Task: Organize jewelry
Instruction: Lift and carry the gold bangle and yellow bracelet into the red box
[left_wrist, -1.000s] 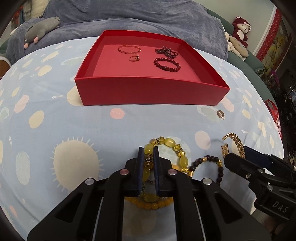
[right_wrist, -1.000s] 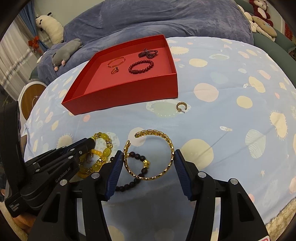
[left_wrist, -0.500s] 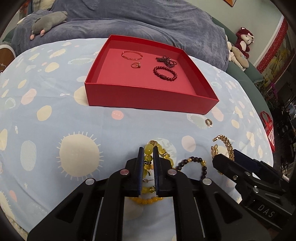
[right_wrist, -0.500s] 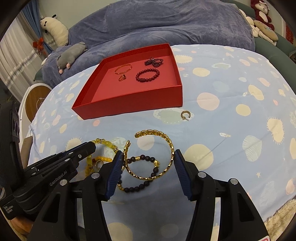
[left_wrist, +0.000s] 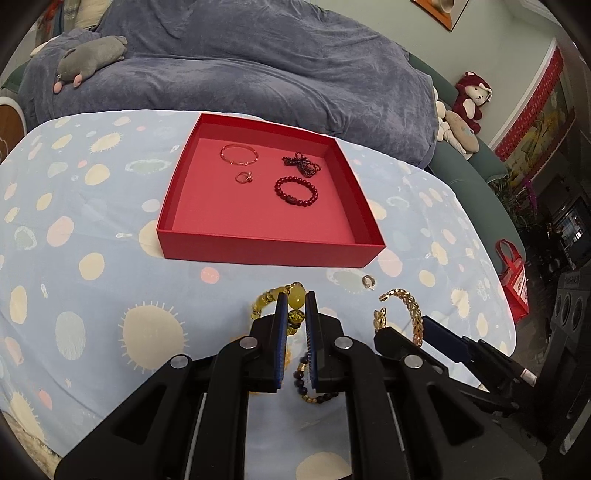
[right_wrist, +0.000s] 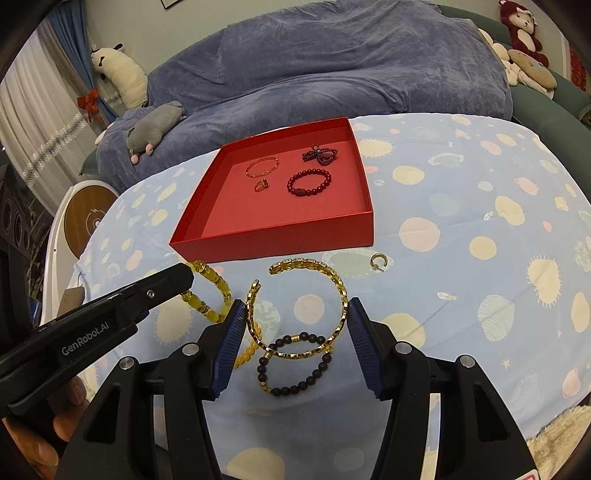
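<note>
A red tray (left_wrist: 266, 247) (right_wrist: 280, 236) holds a thin bangle (left_wrist: 238, 154), a ring (left_wrist: 243, 178), a dark bow piece (left_wrist: 301, 164) and a red bead bracelet (left_wrist: 295, 191). My left gripper (left_wrist: 295, 317) is shut on the yellow bead bracelet (left_wrist: 295, 299) (right_wrist: 210, 291) and holds it above the cloth. My right gripper (right_wrist: 295, 321) is closed on the gold chain bangle (right_wrist: 317, 295) (left_wrist: 402, 308), lifted over a dark bead bracelet (right_wrist: 295, 365) (left_wrist: 310, 384) that lies on the cloth.
A small gold hoop (right_wrist: 378, 260) (left_wrist: 368, 281) lies on the spotted blue cloth right of the tray's near corner. A blue-covered sofa with a grey plush toy (left_wrist: 88, 59) stands behind the table.
Both grippers have risen with their bracelets, lifting them off the cloth. The dark bead bracelet stayed on the cloth. The tray now looks farther below.
</note>
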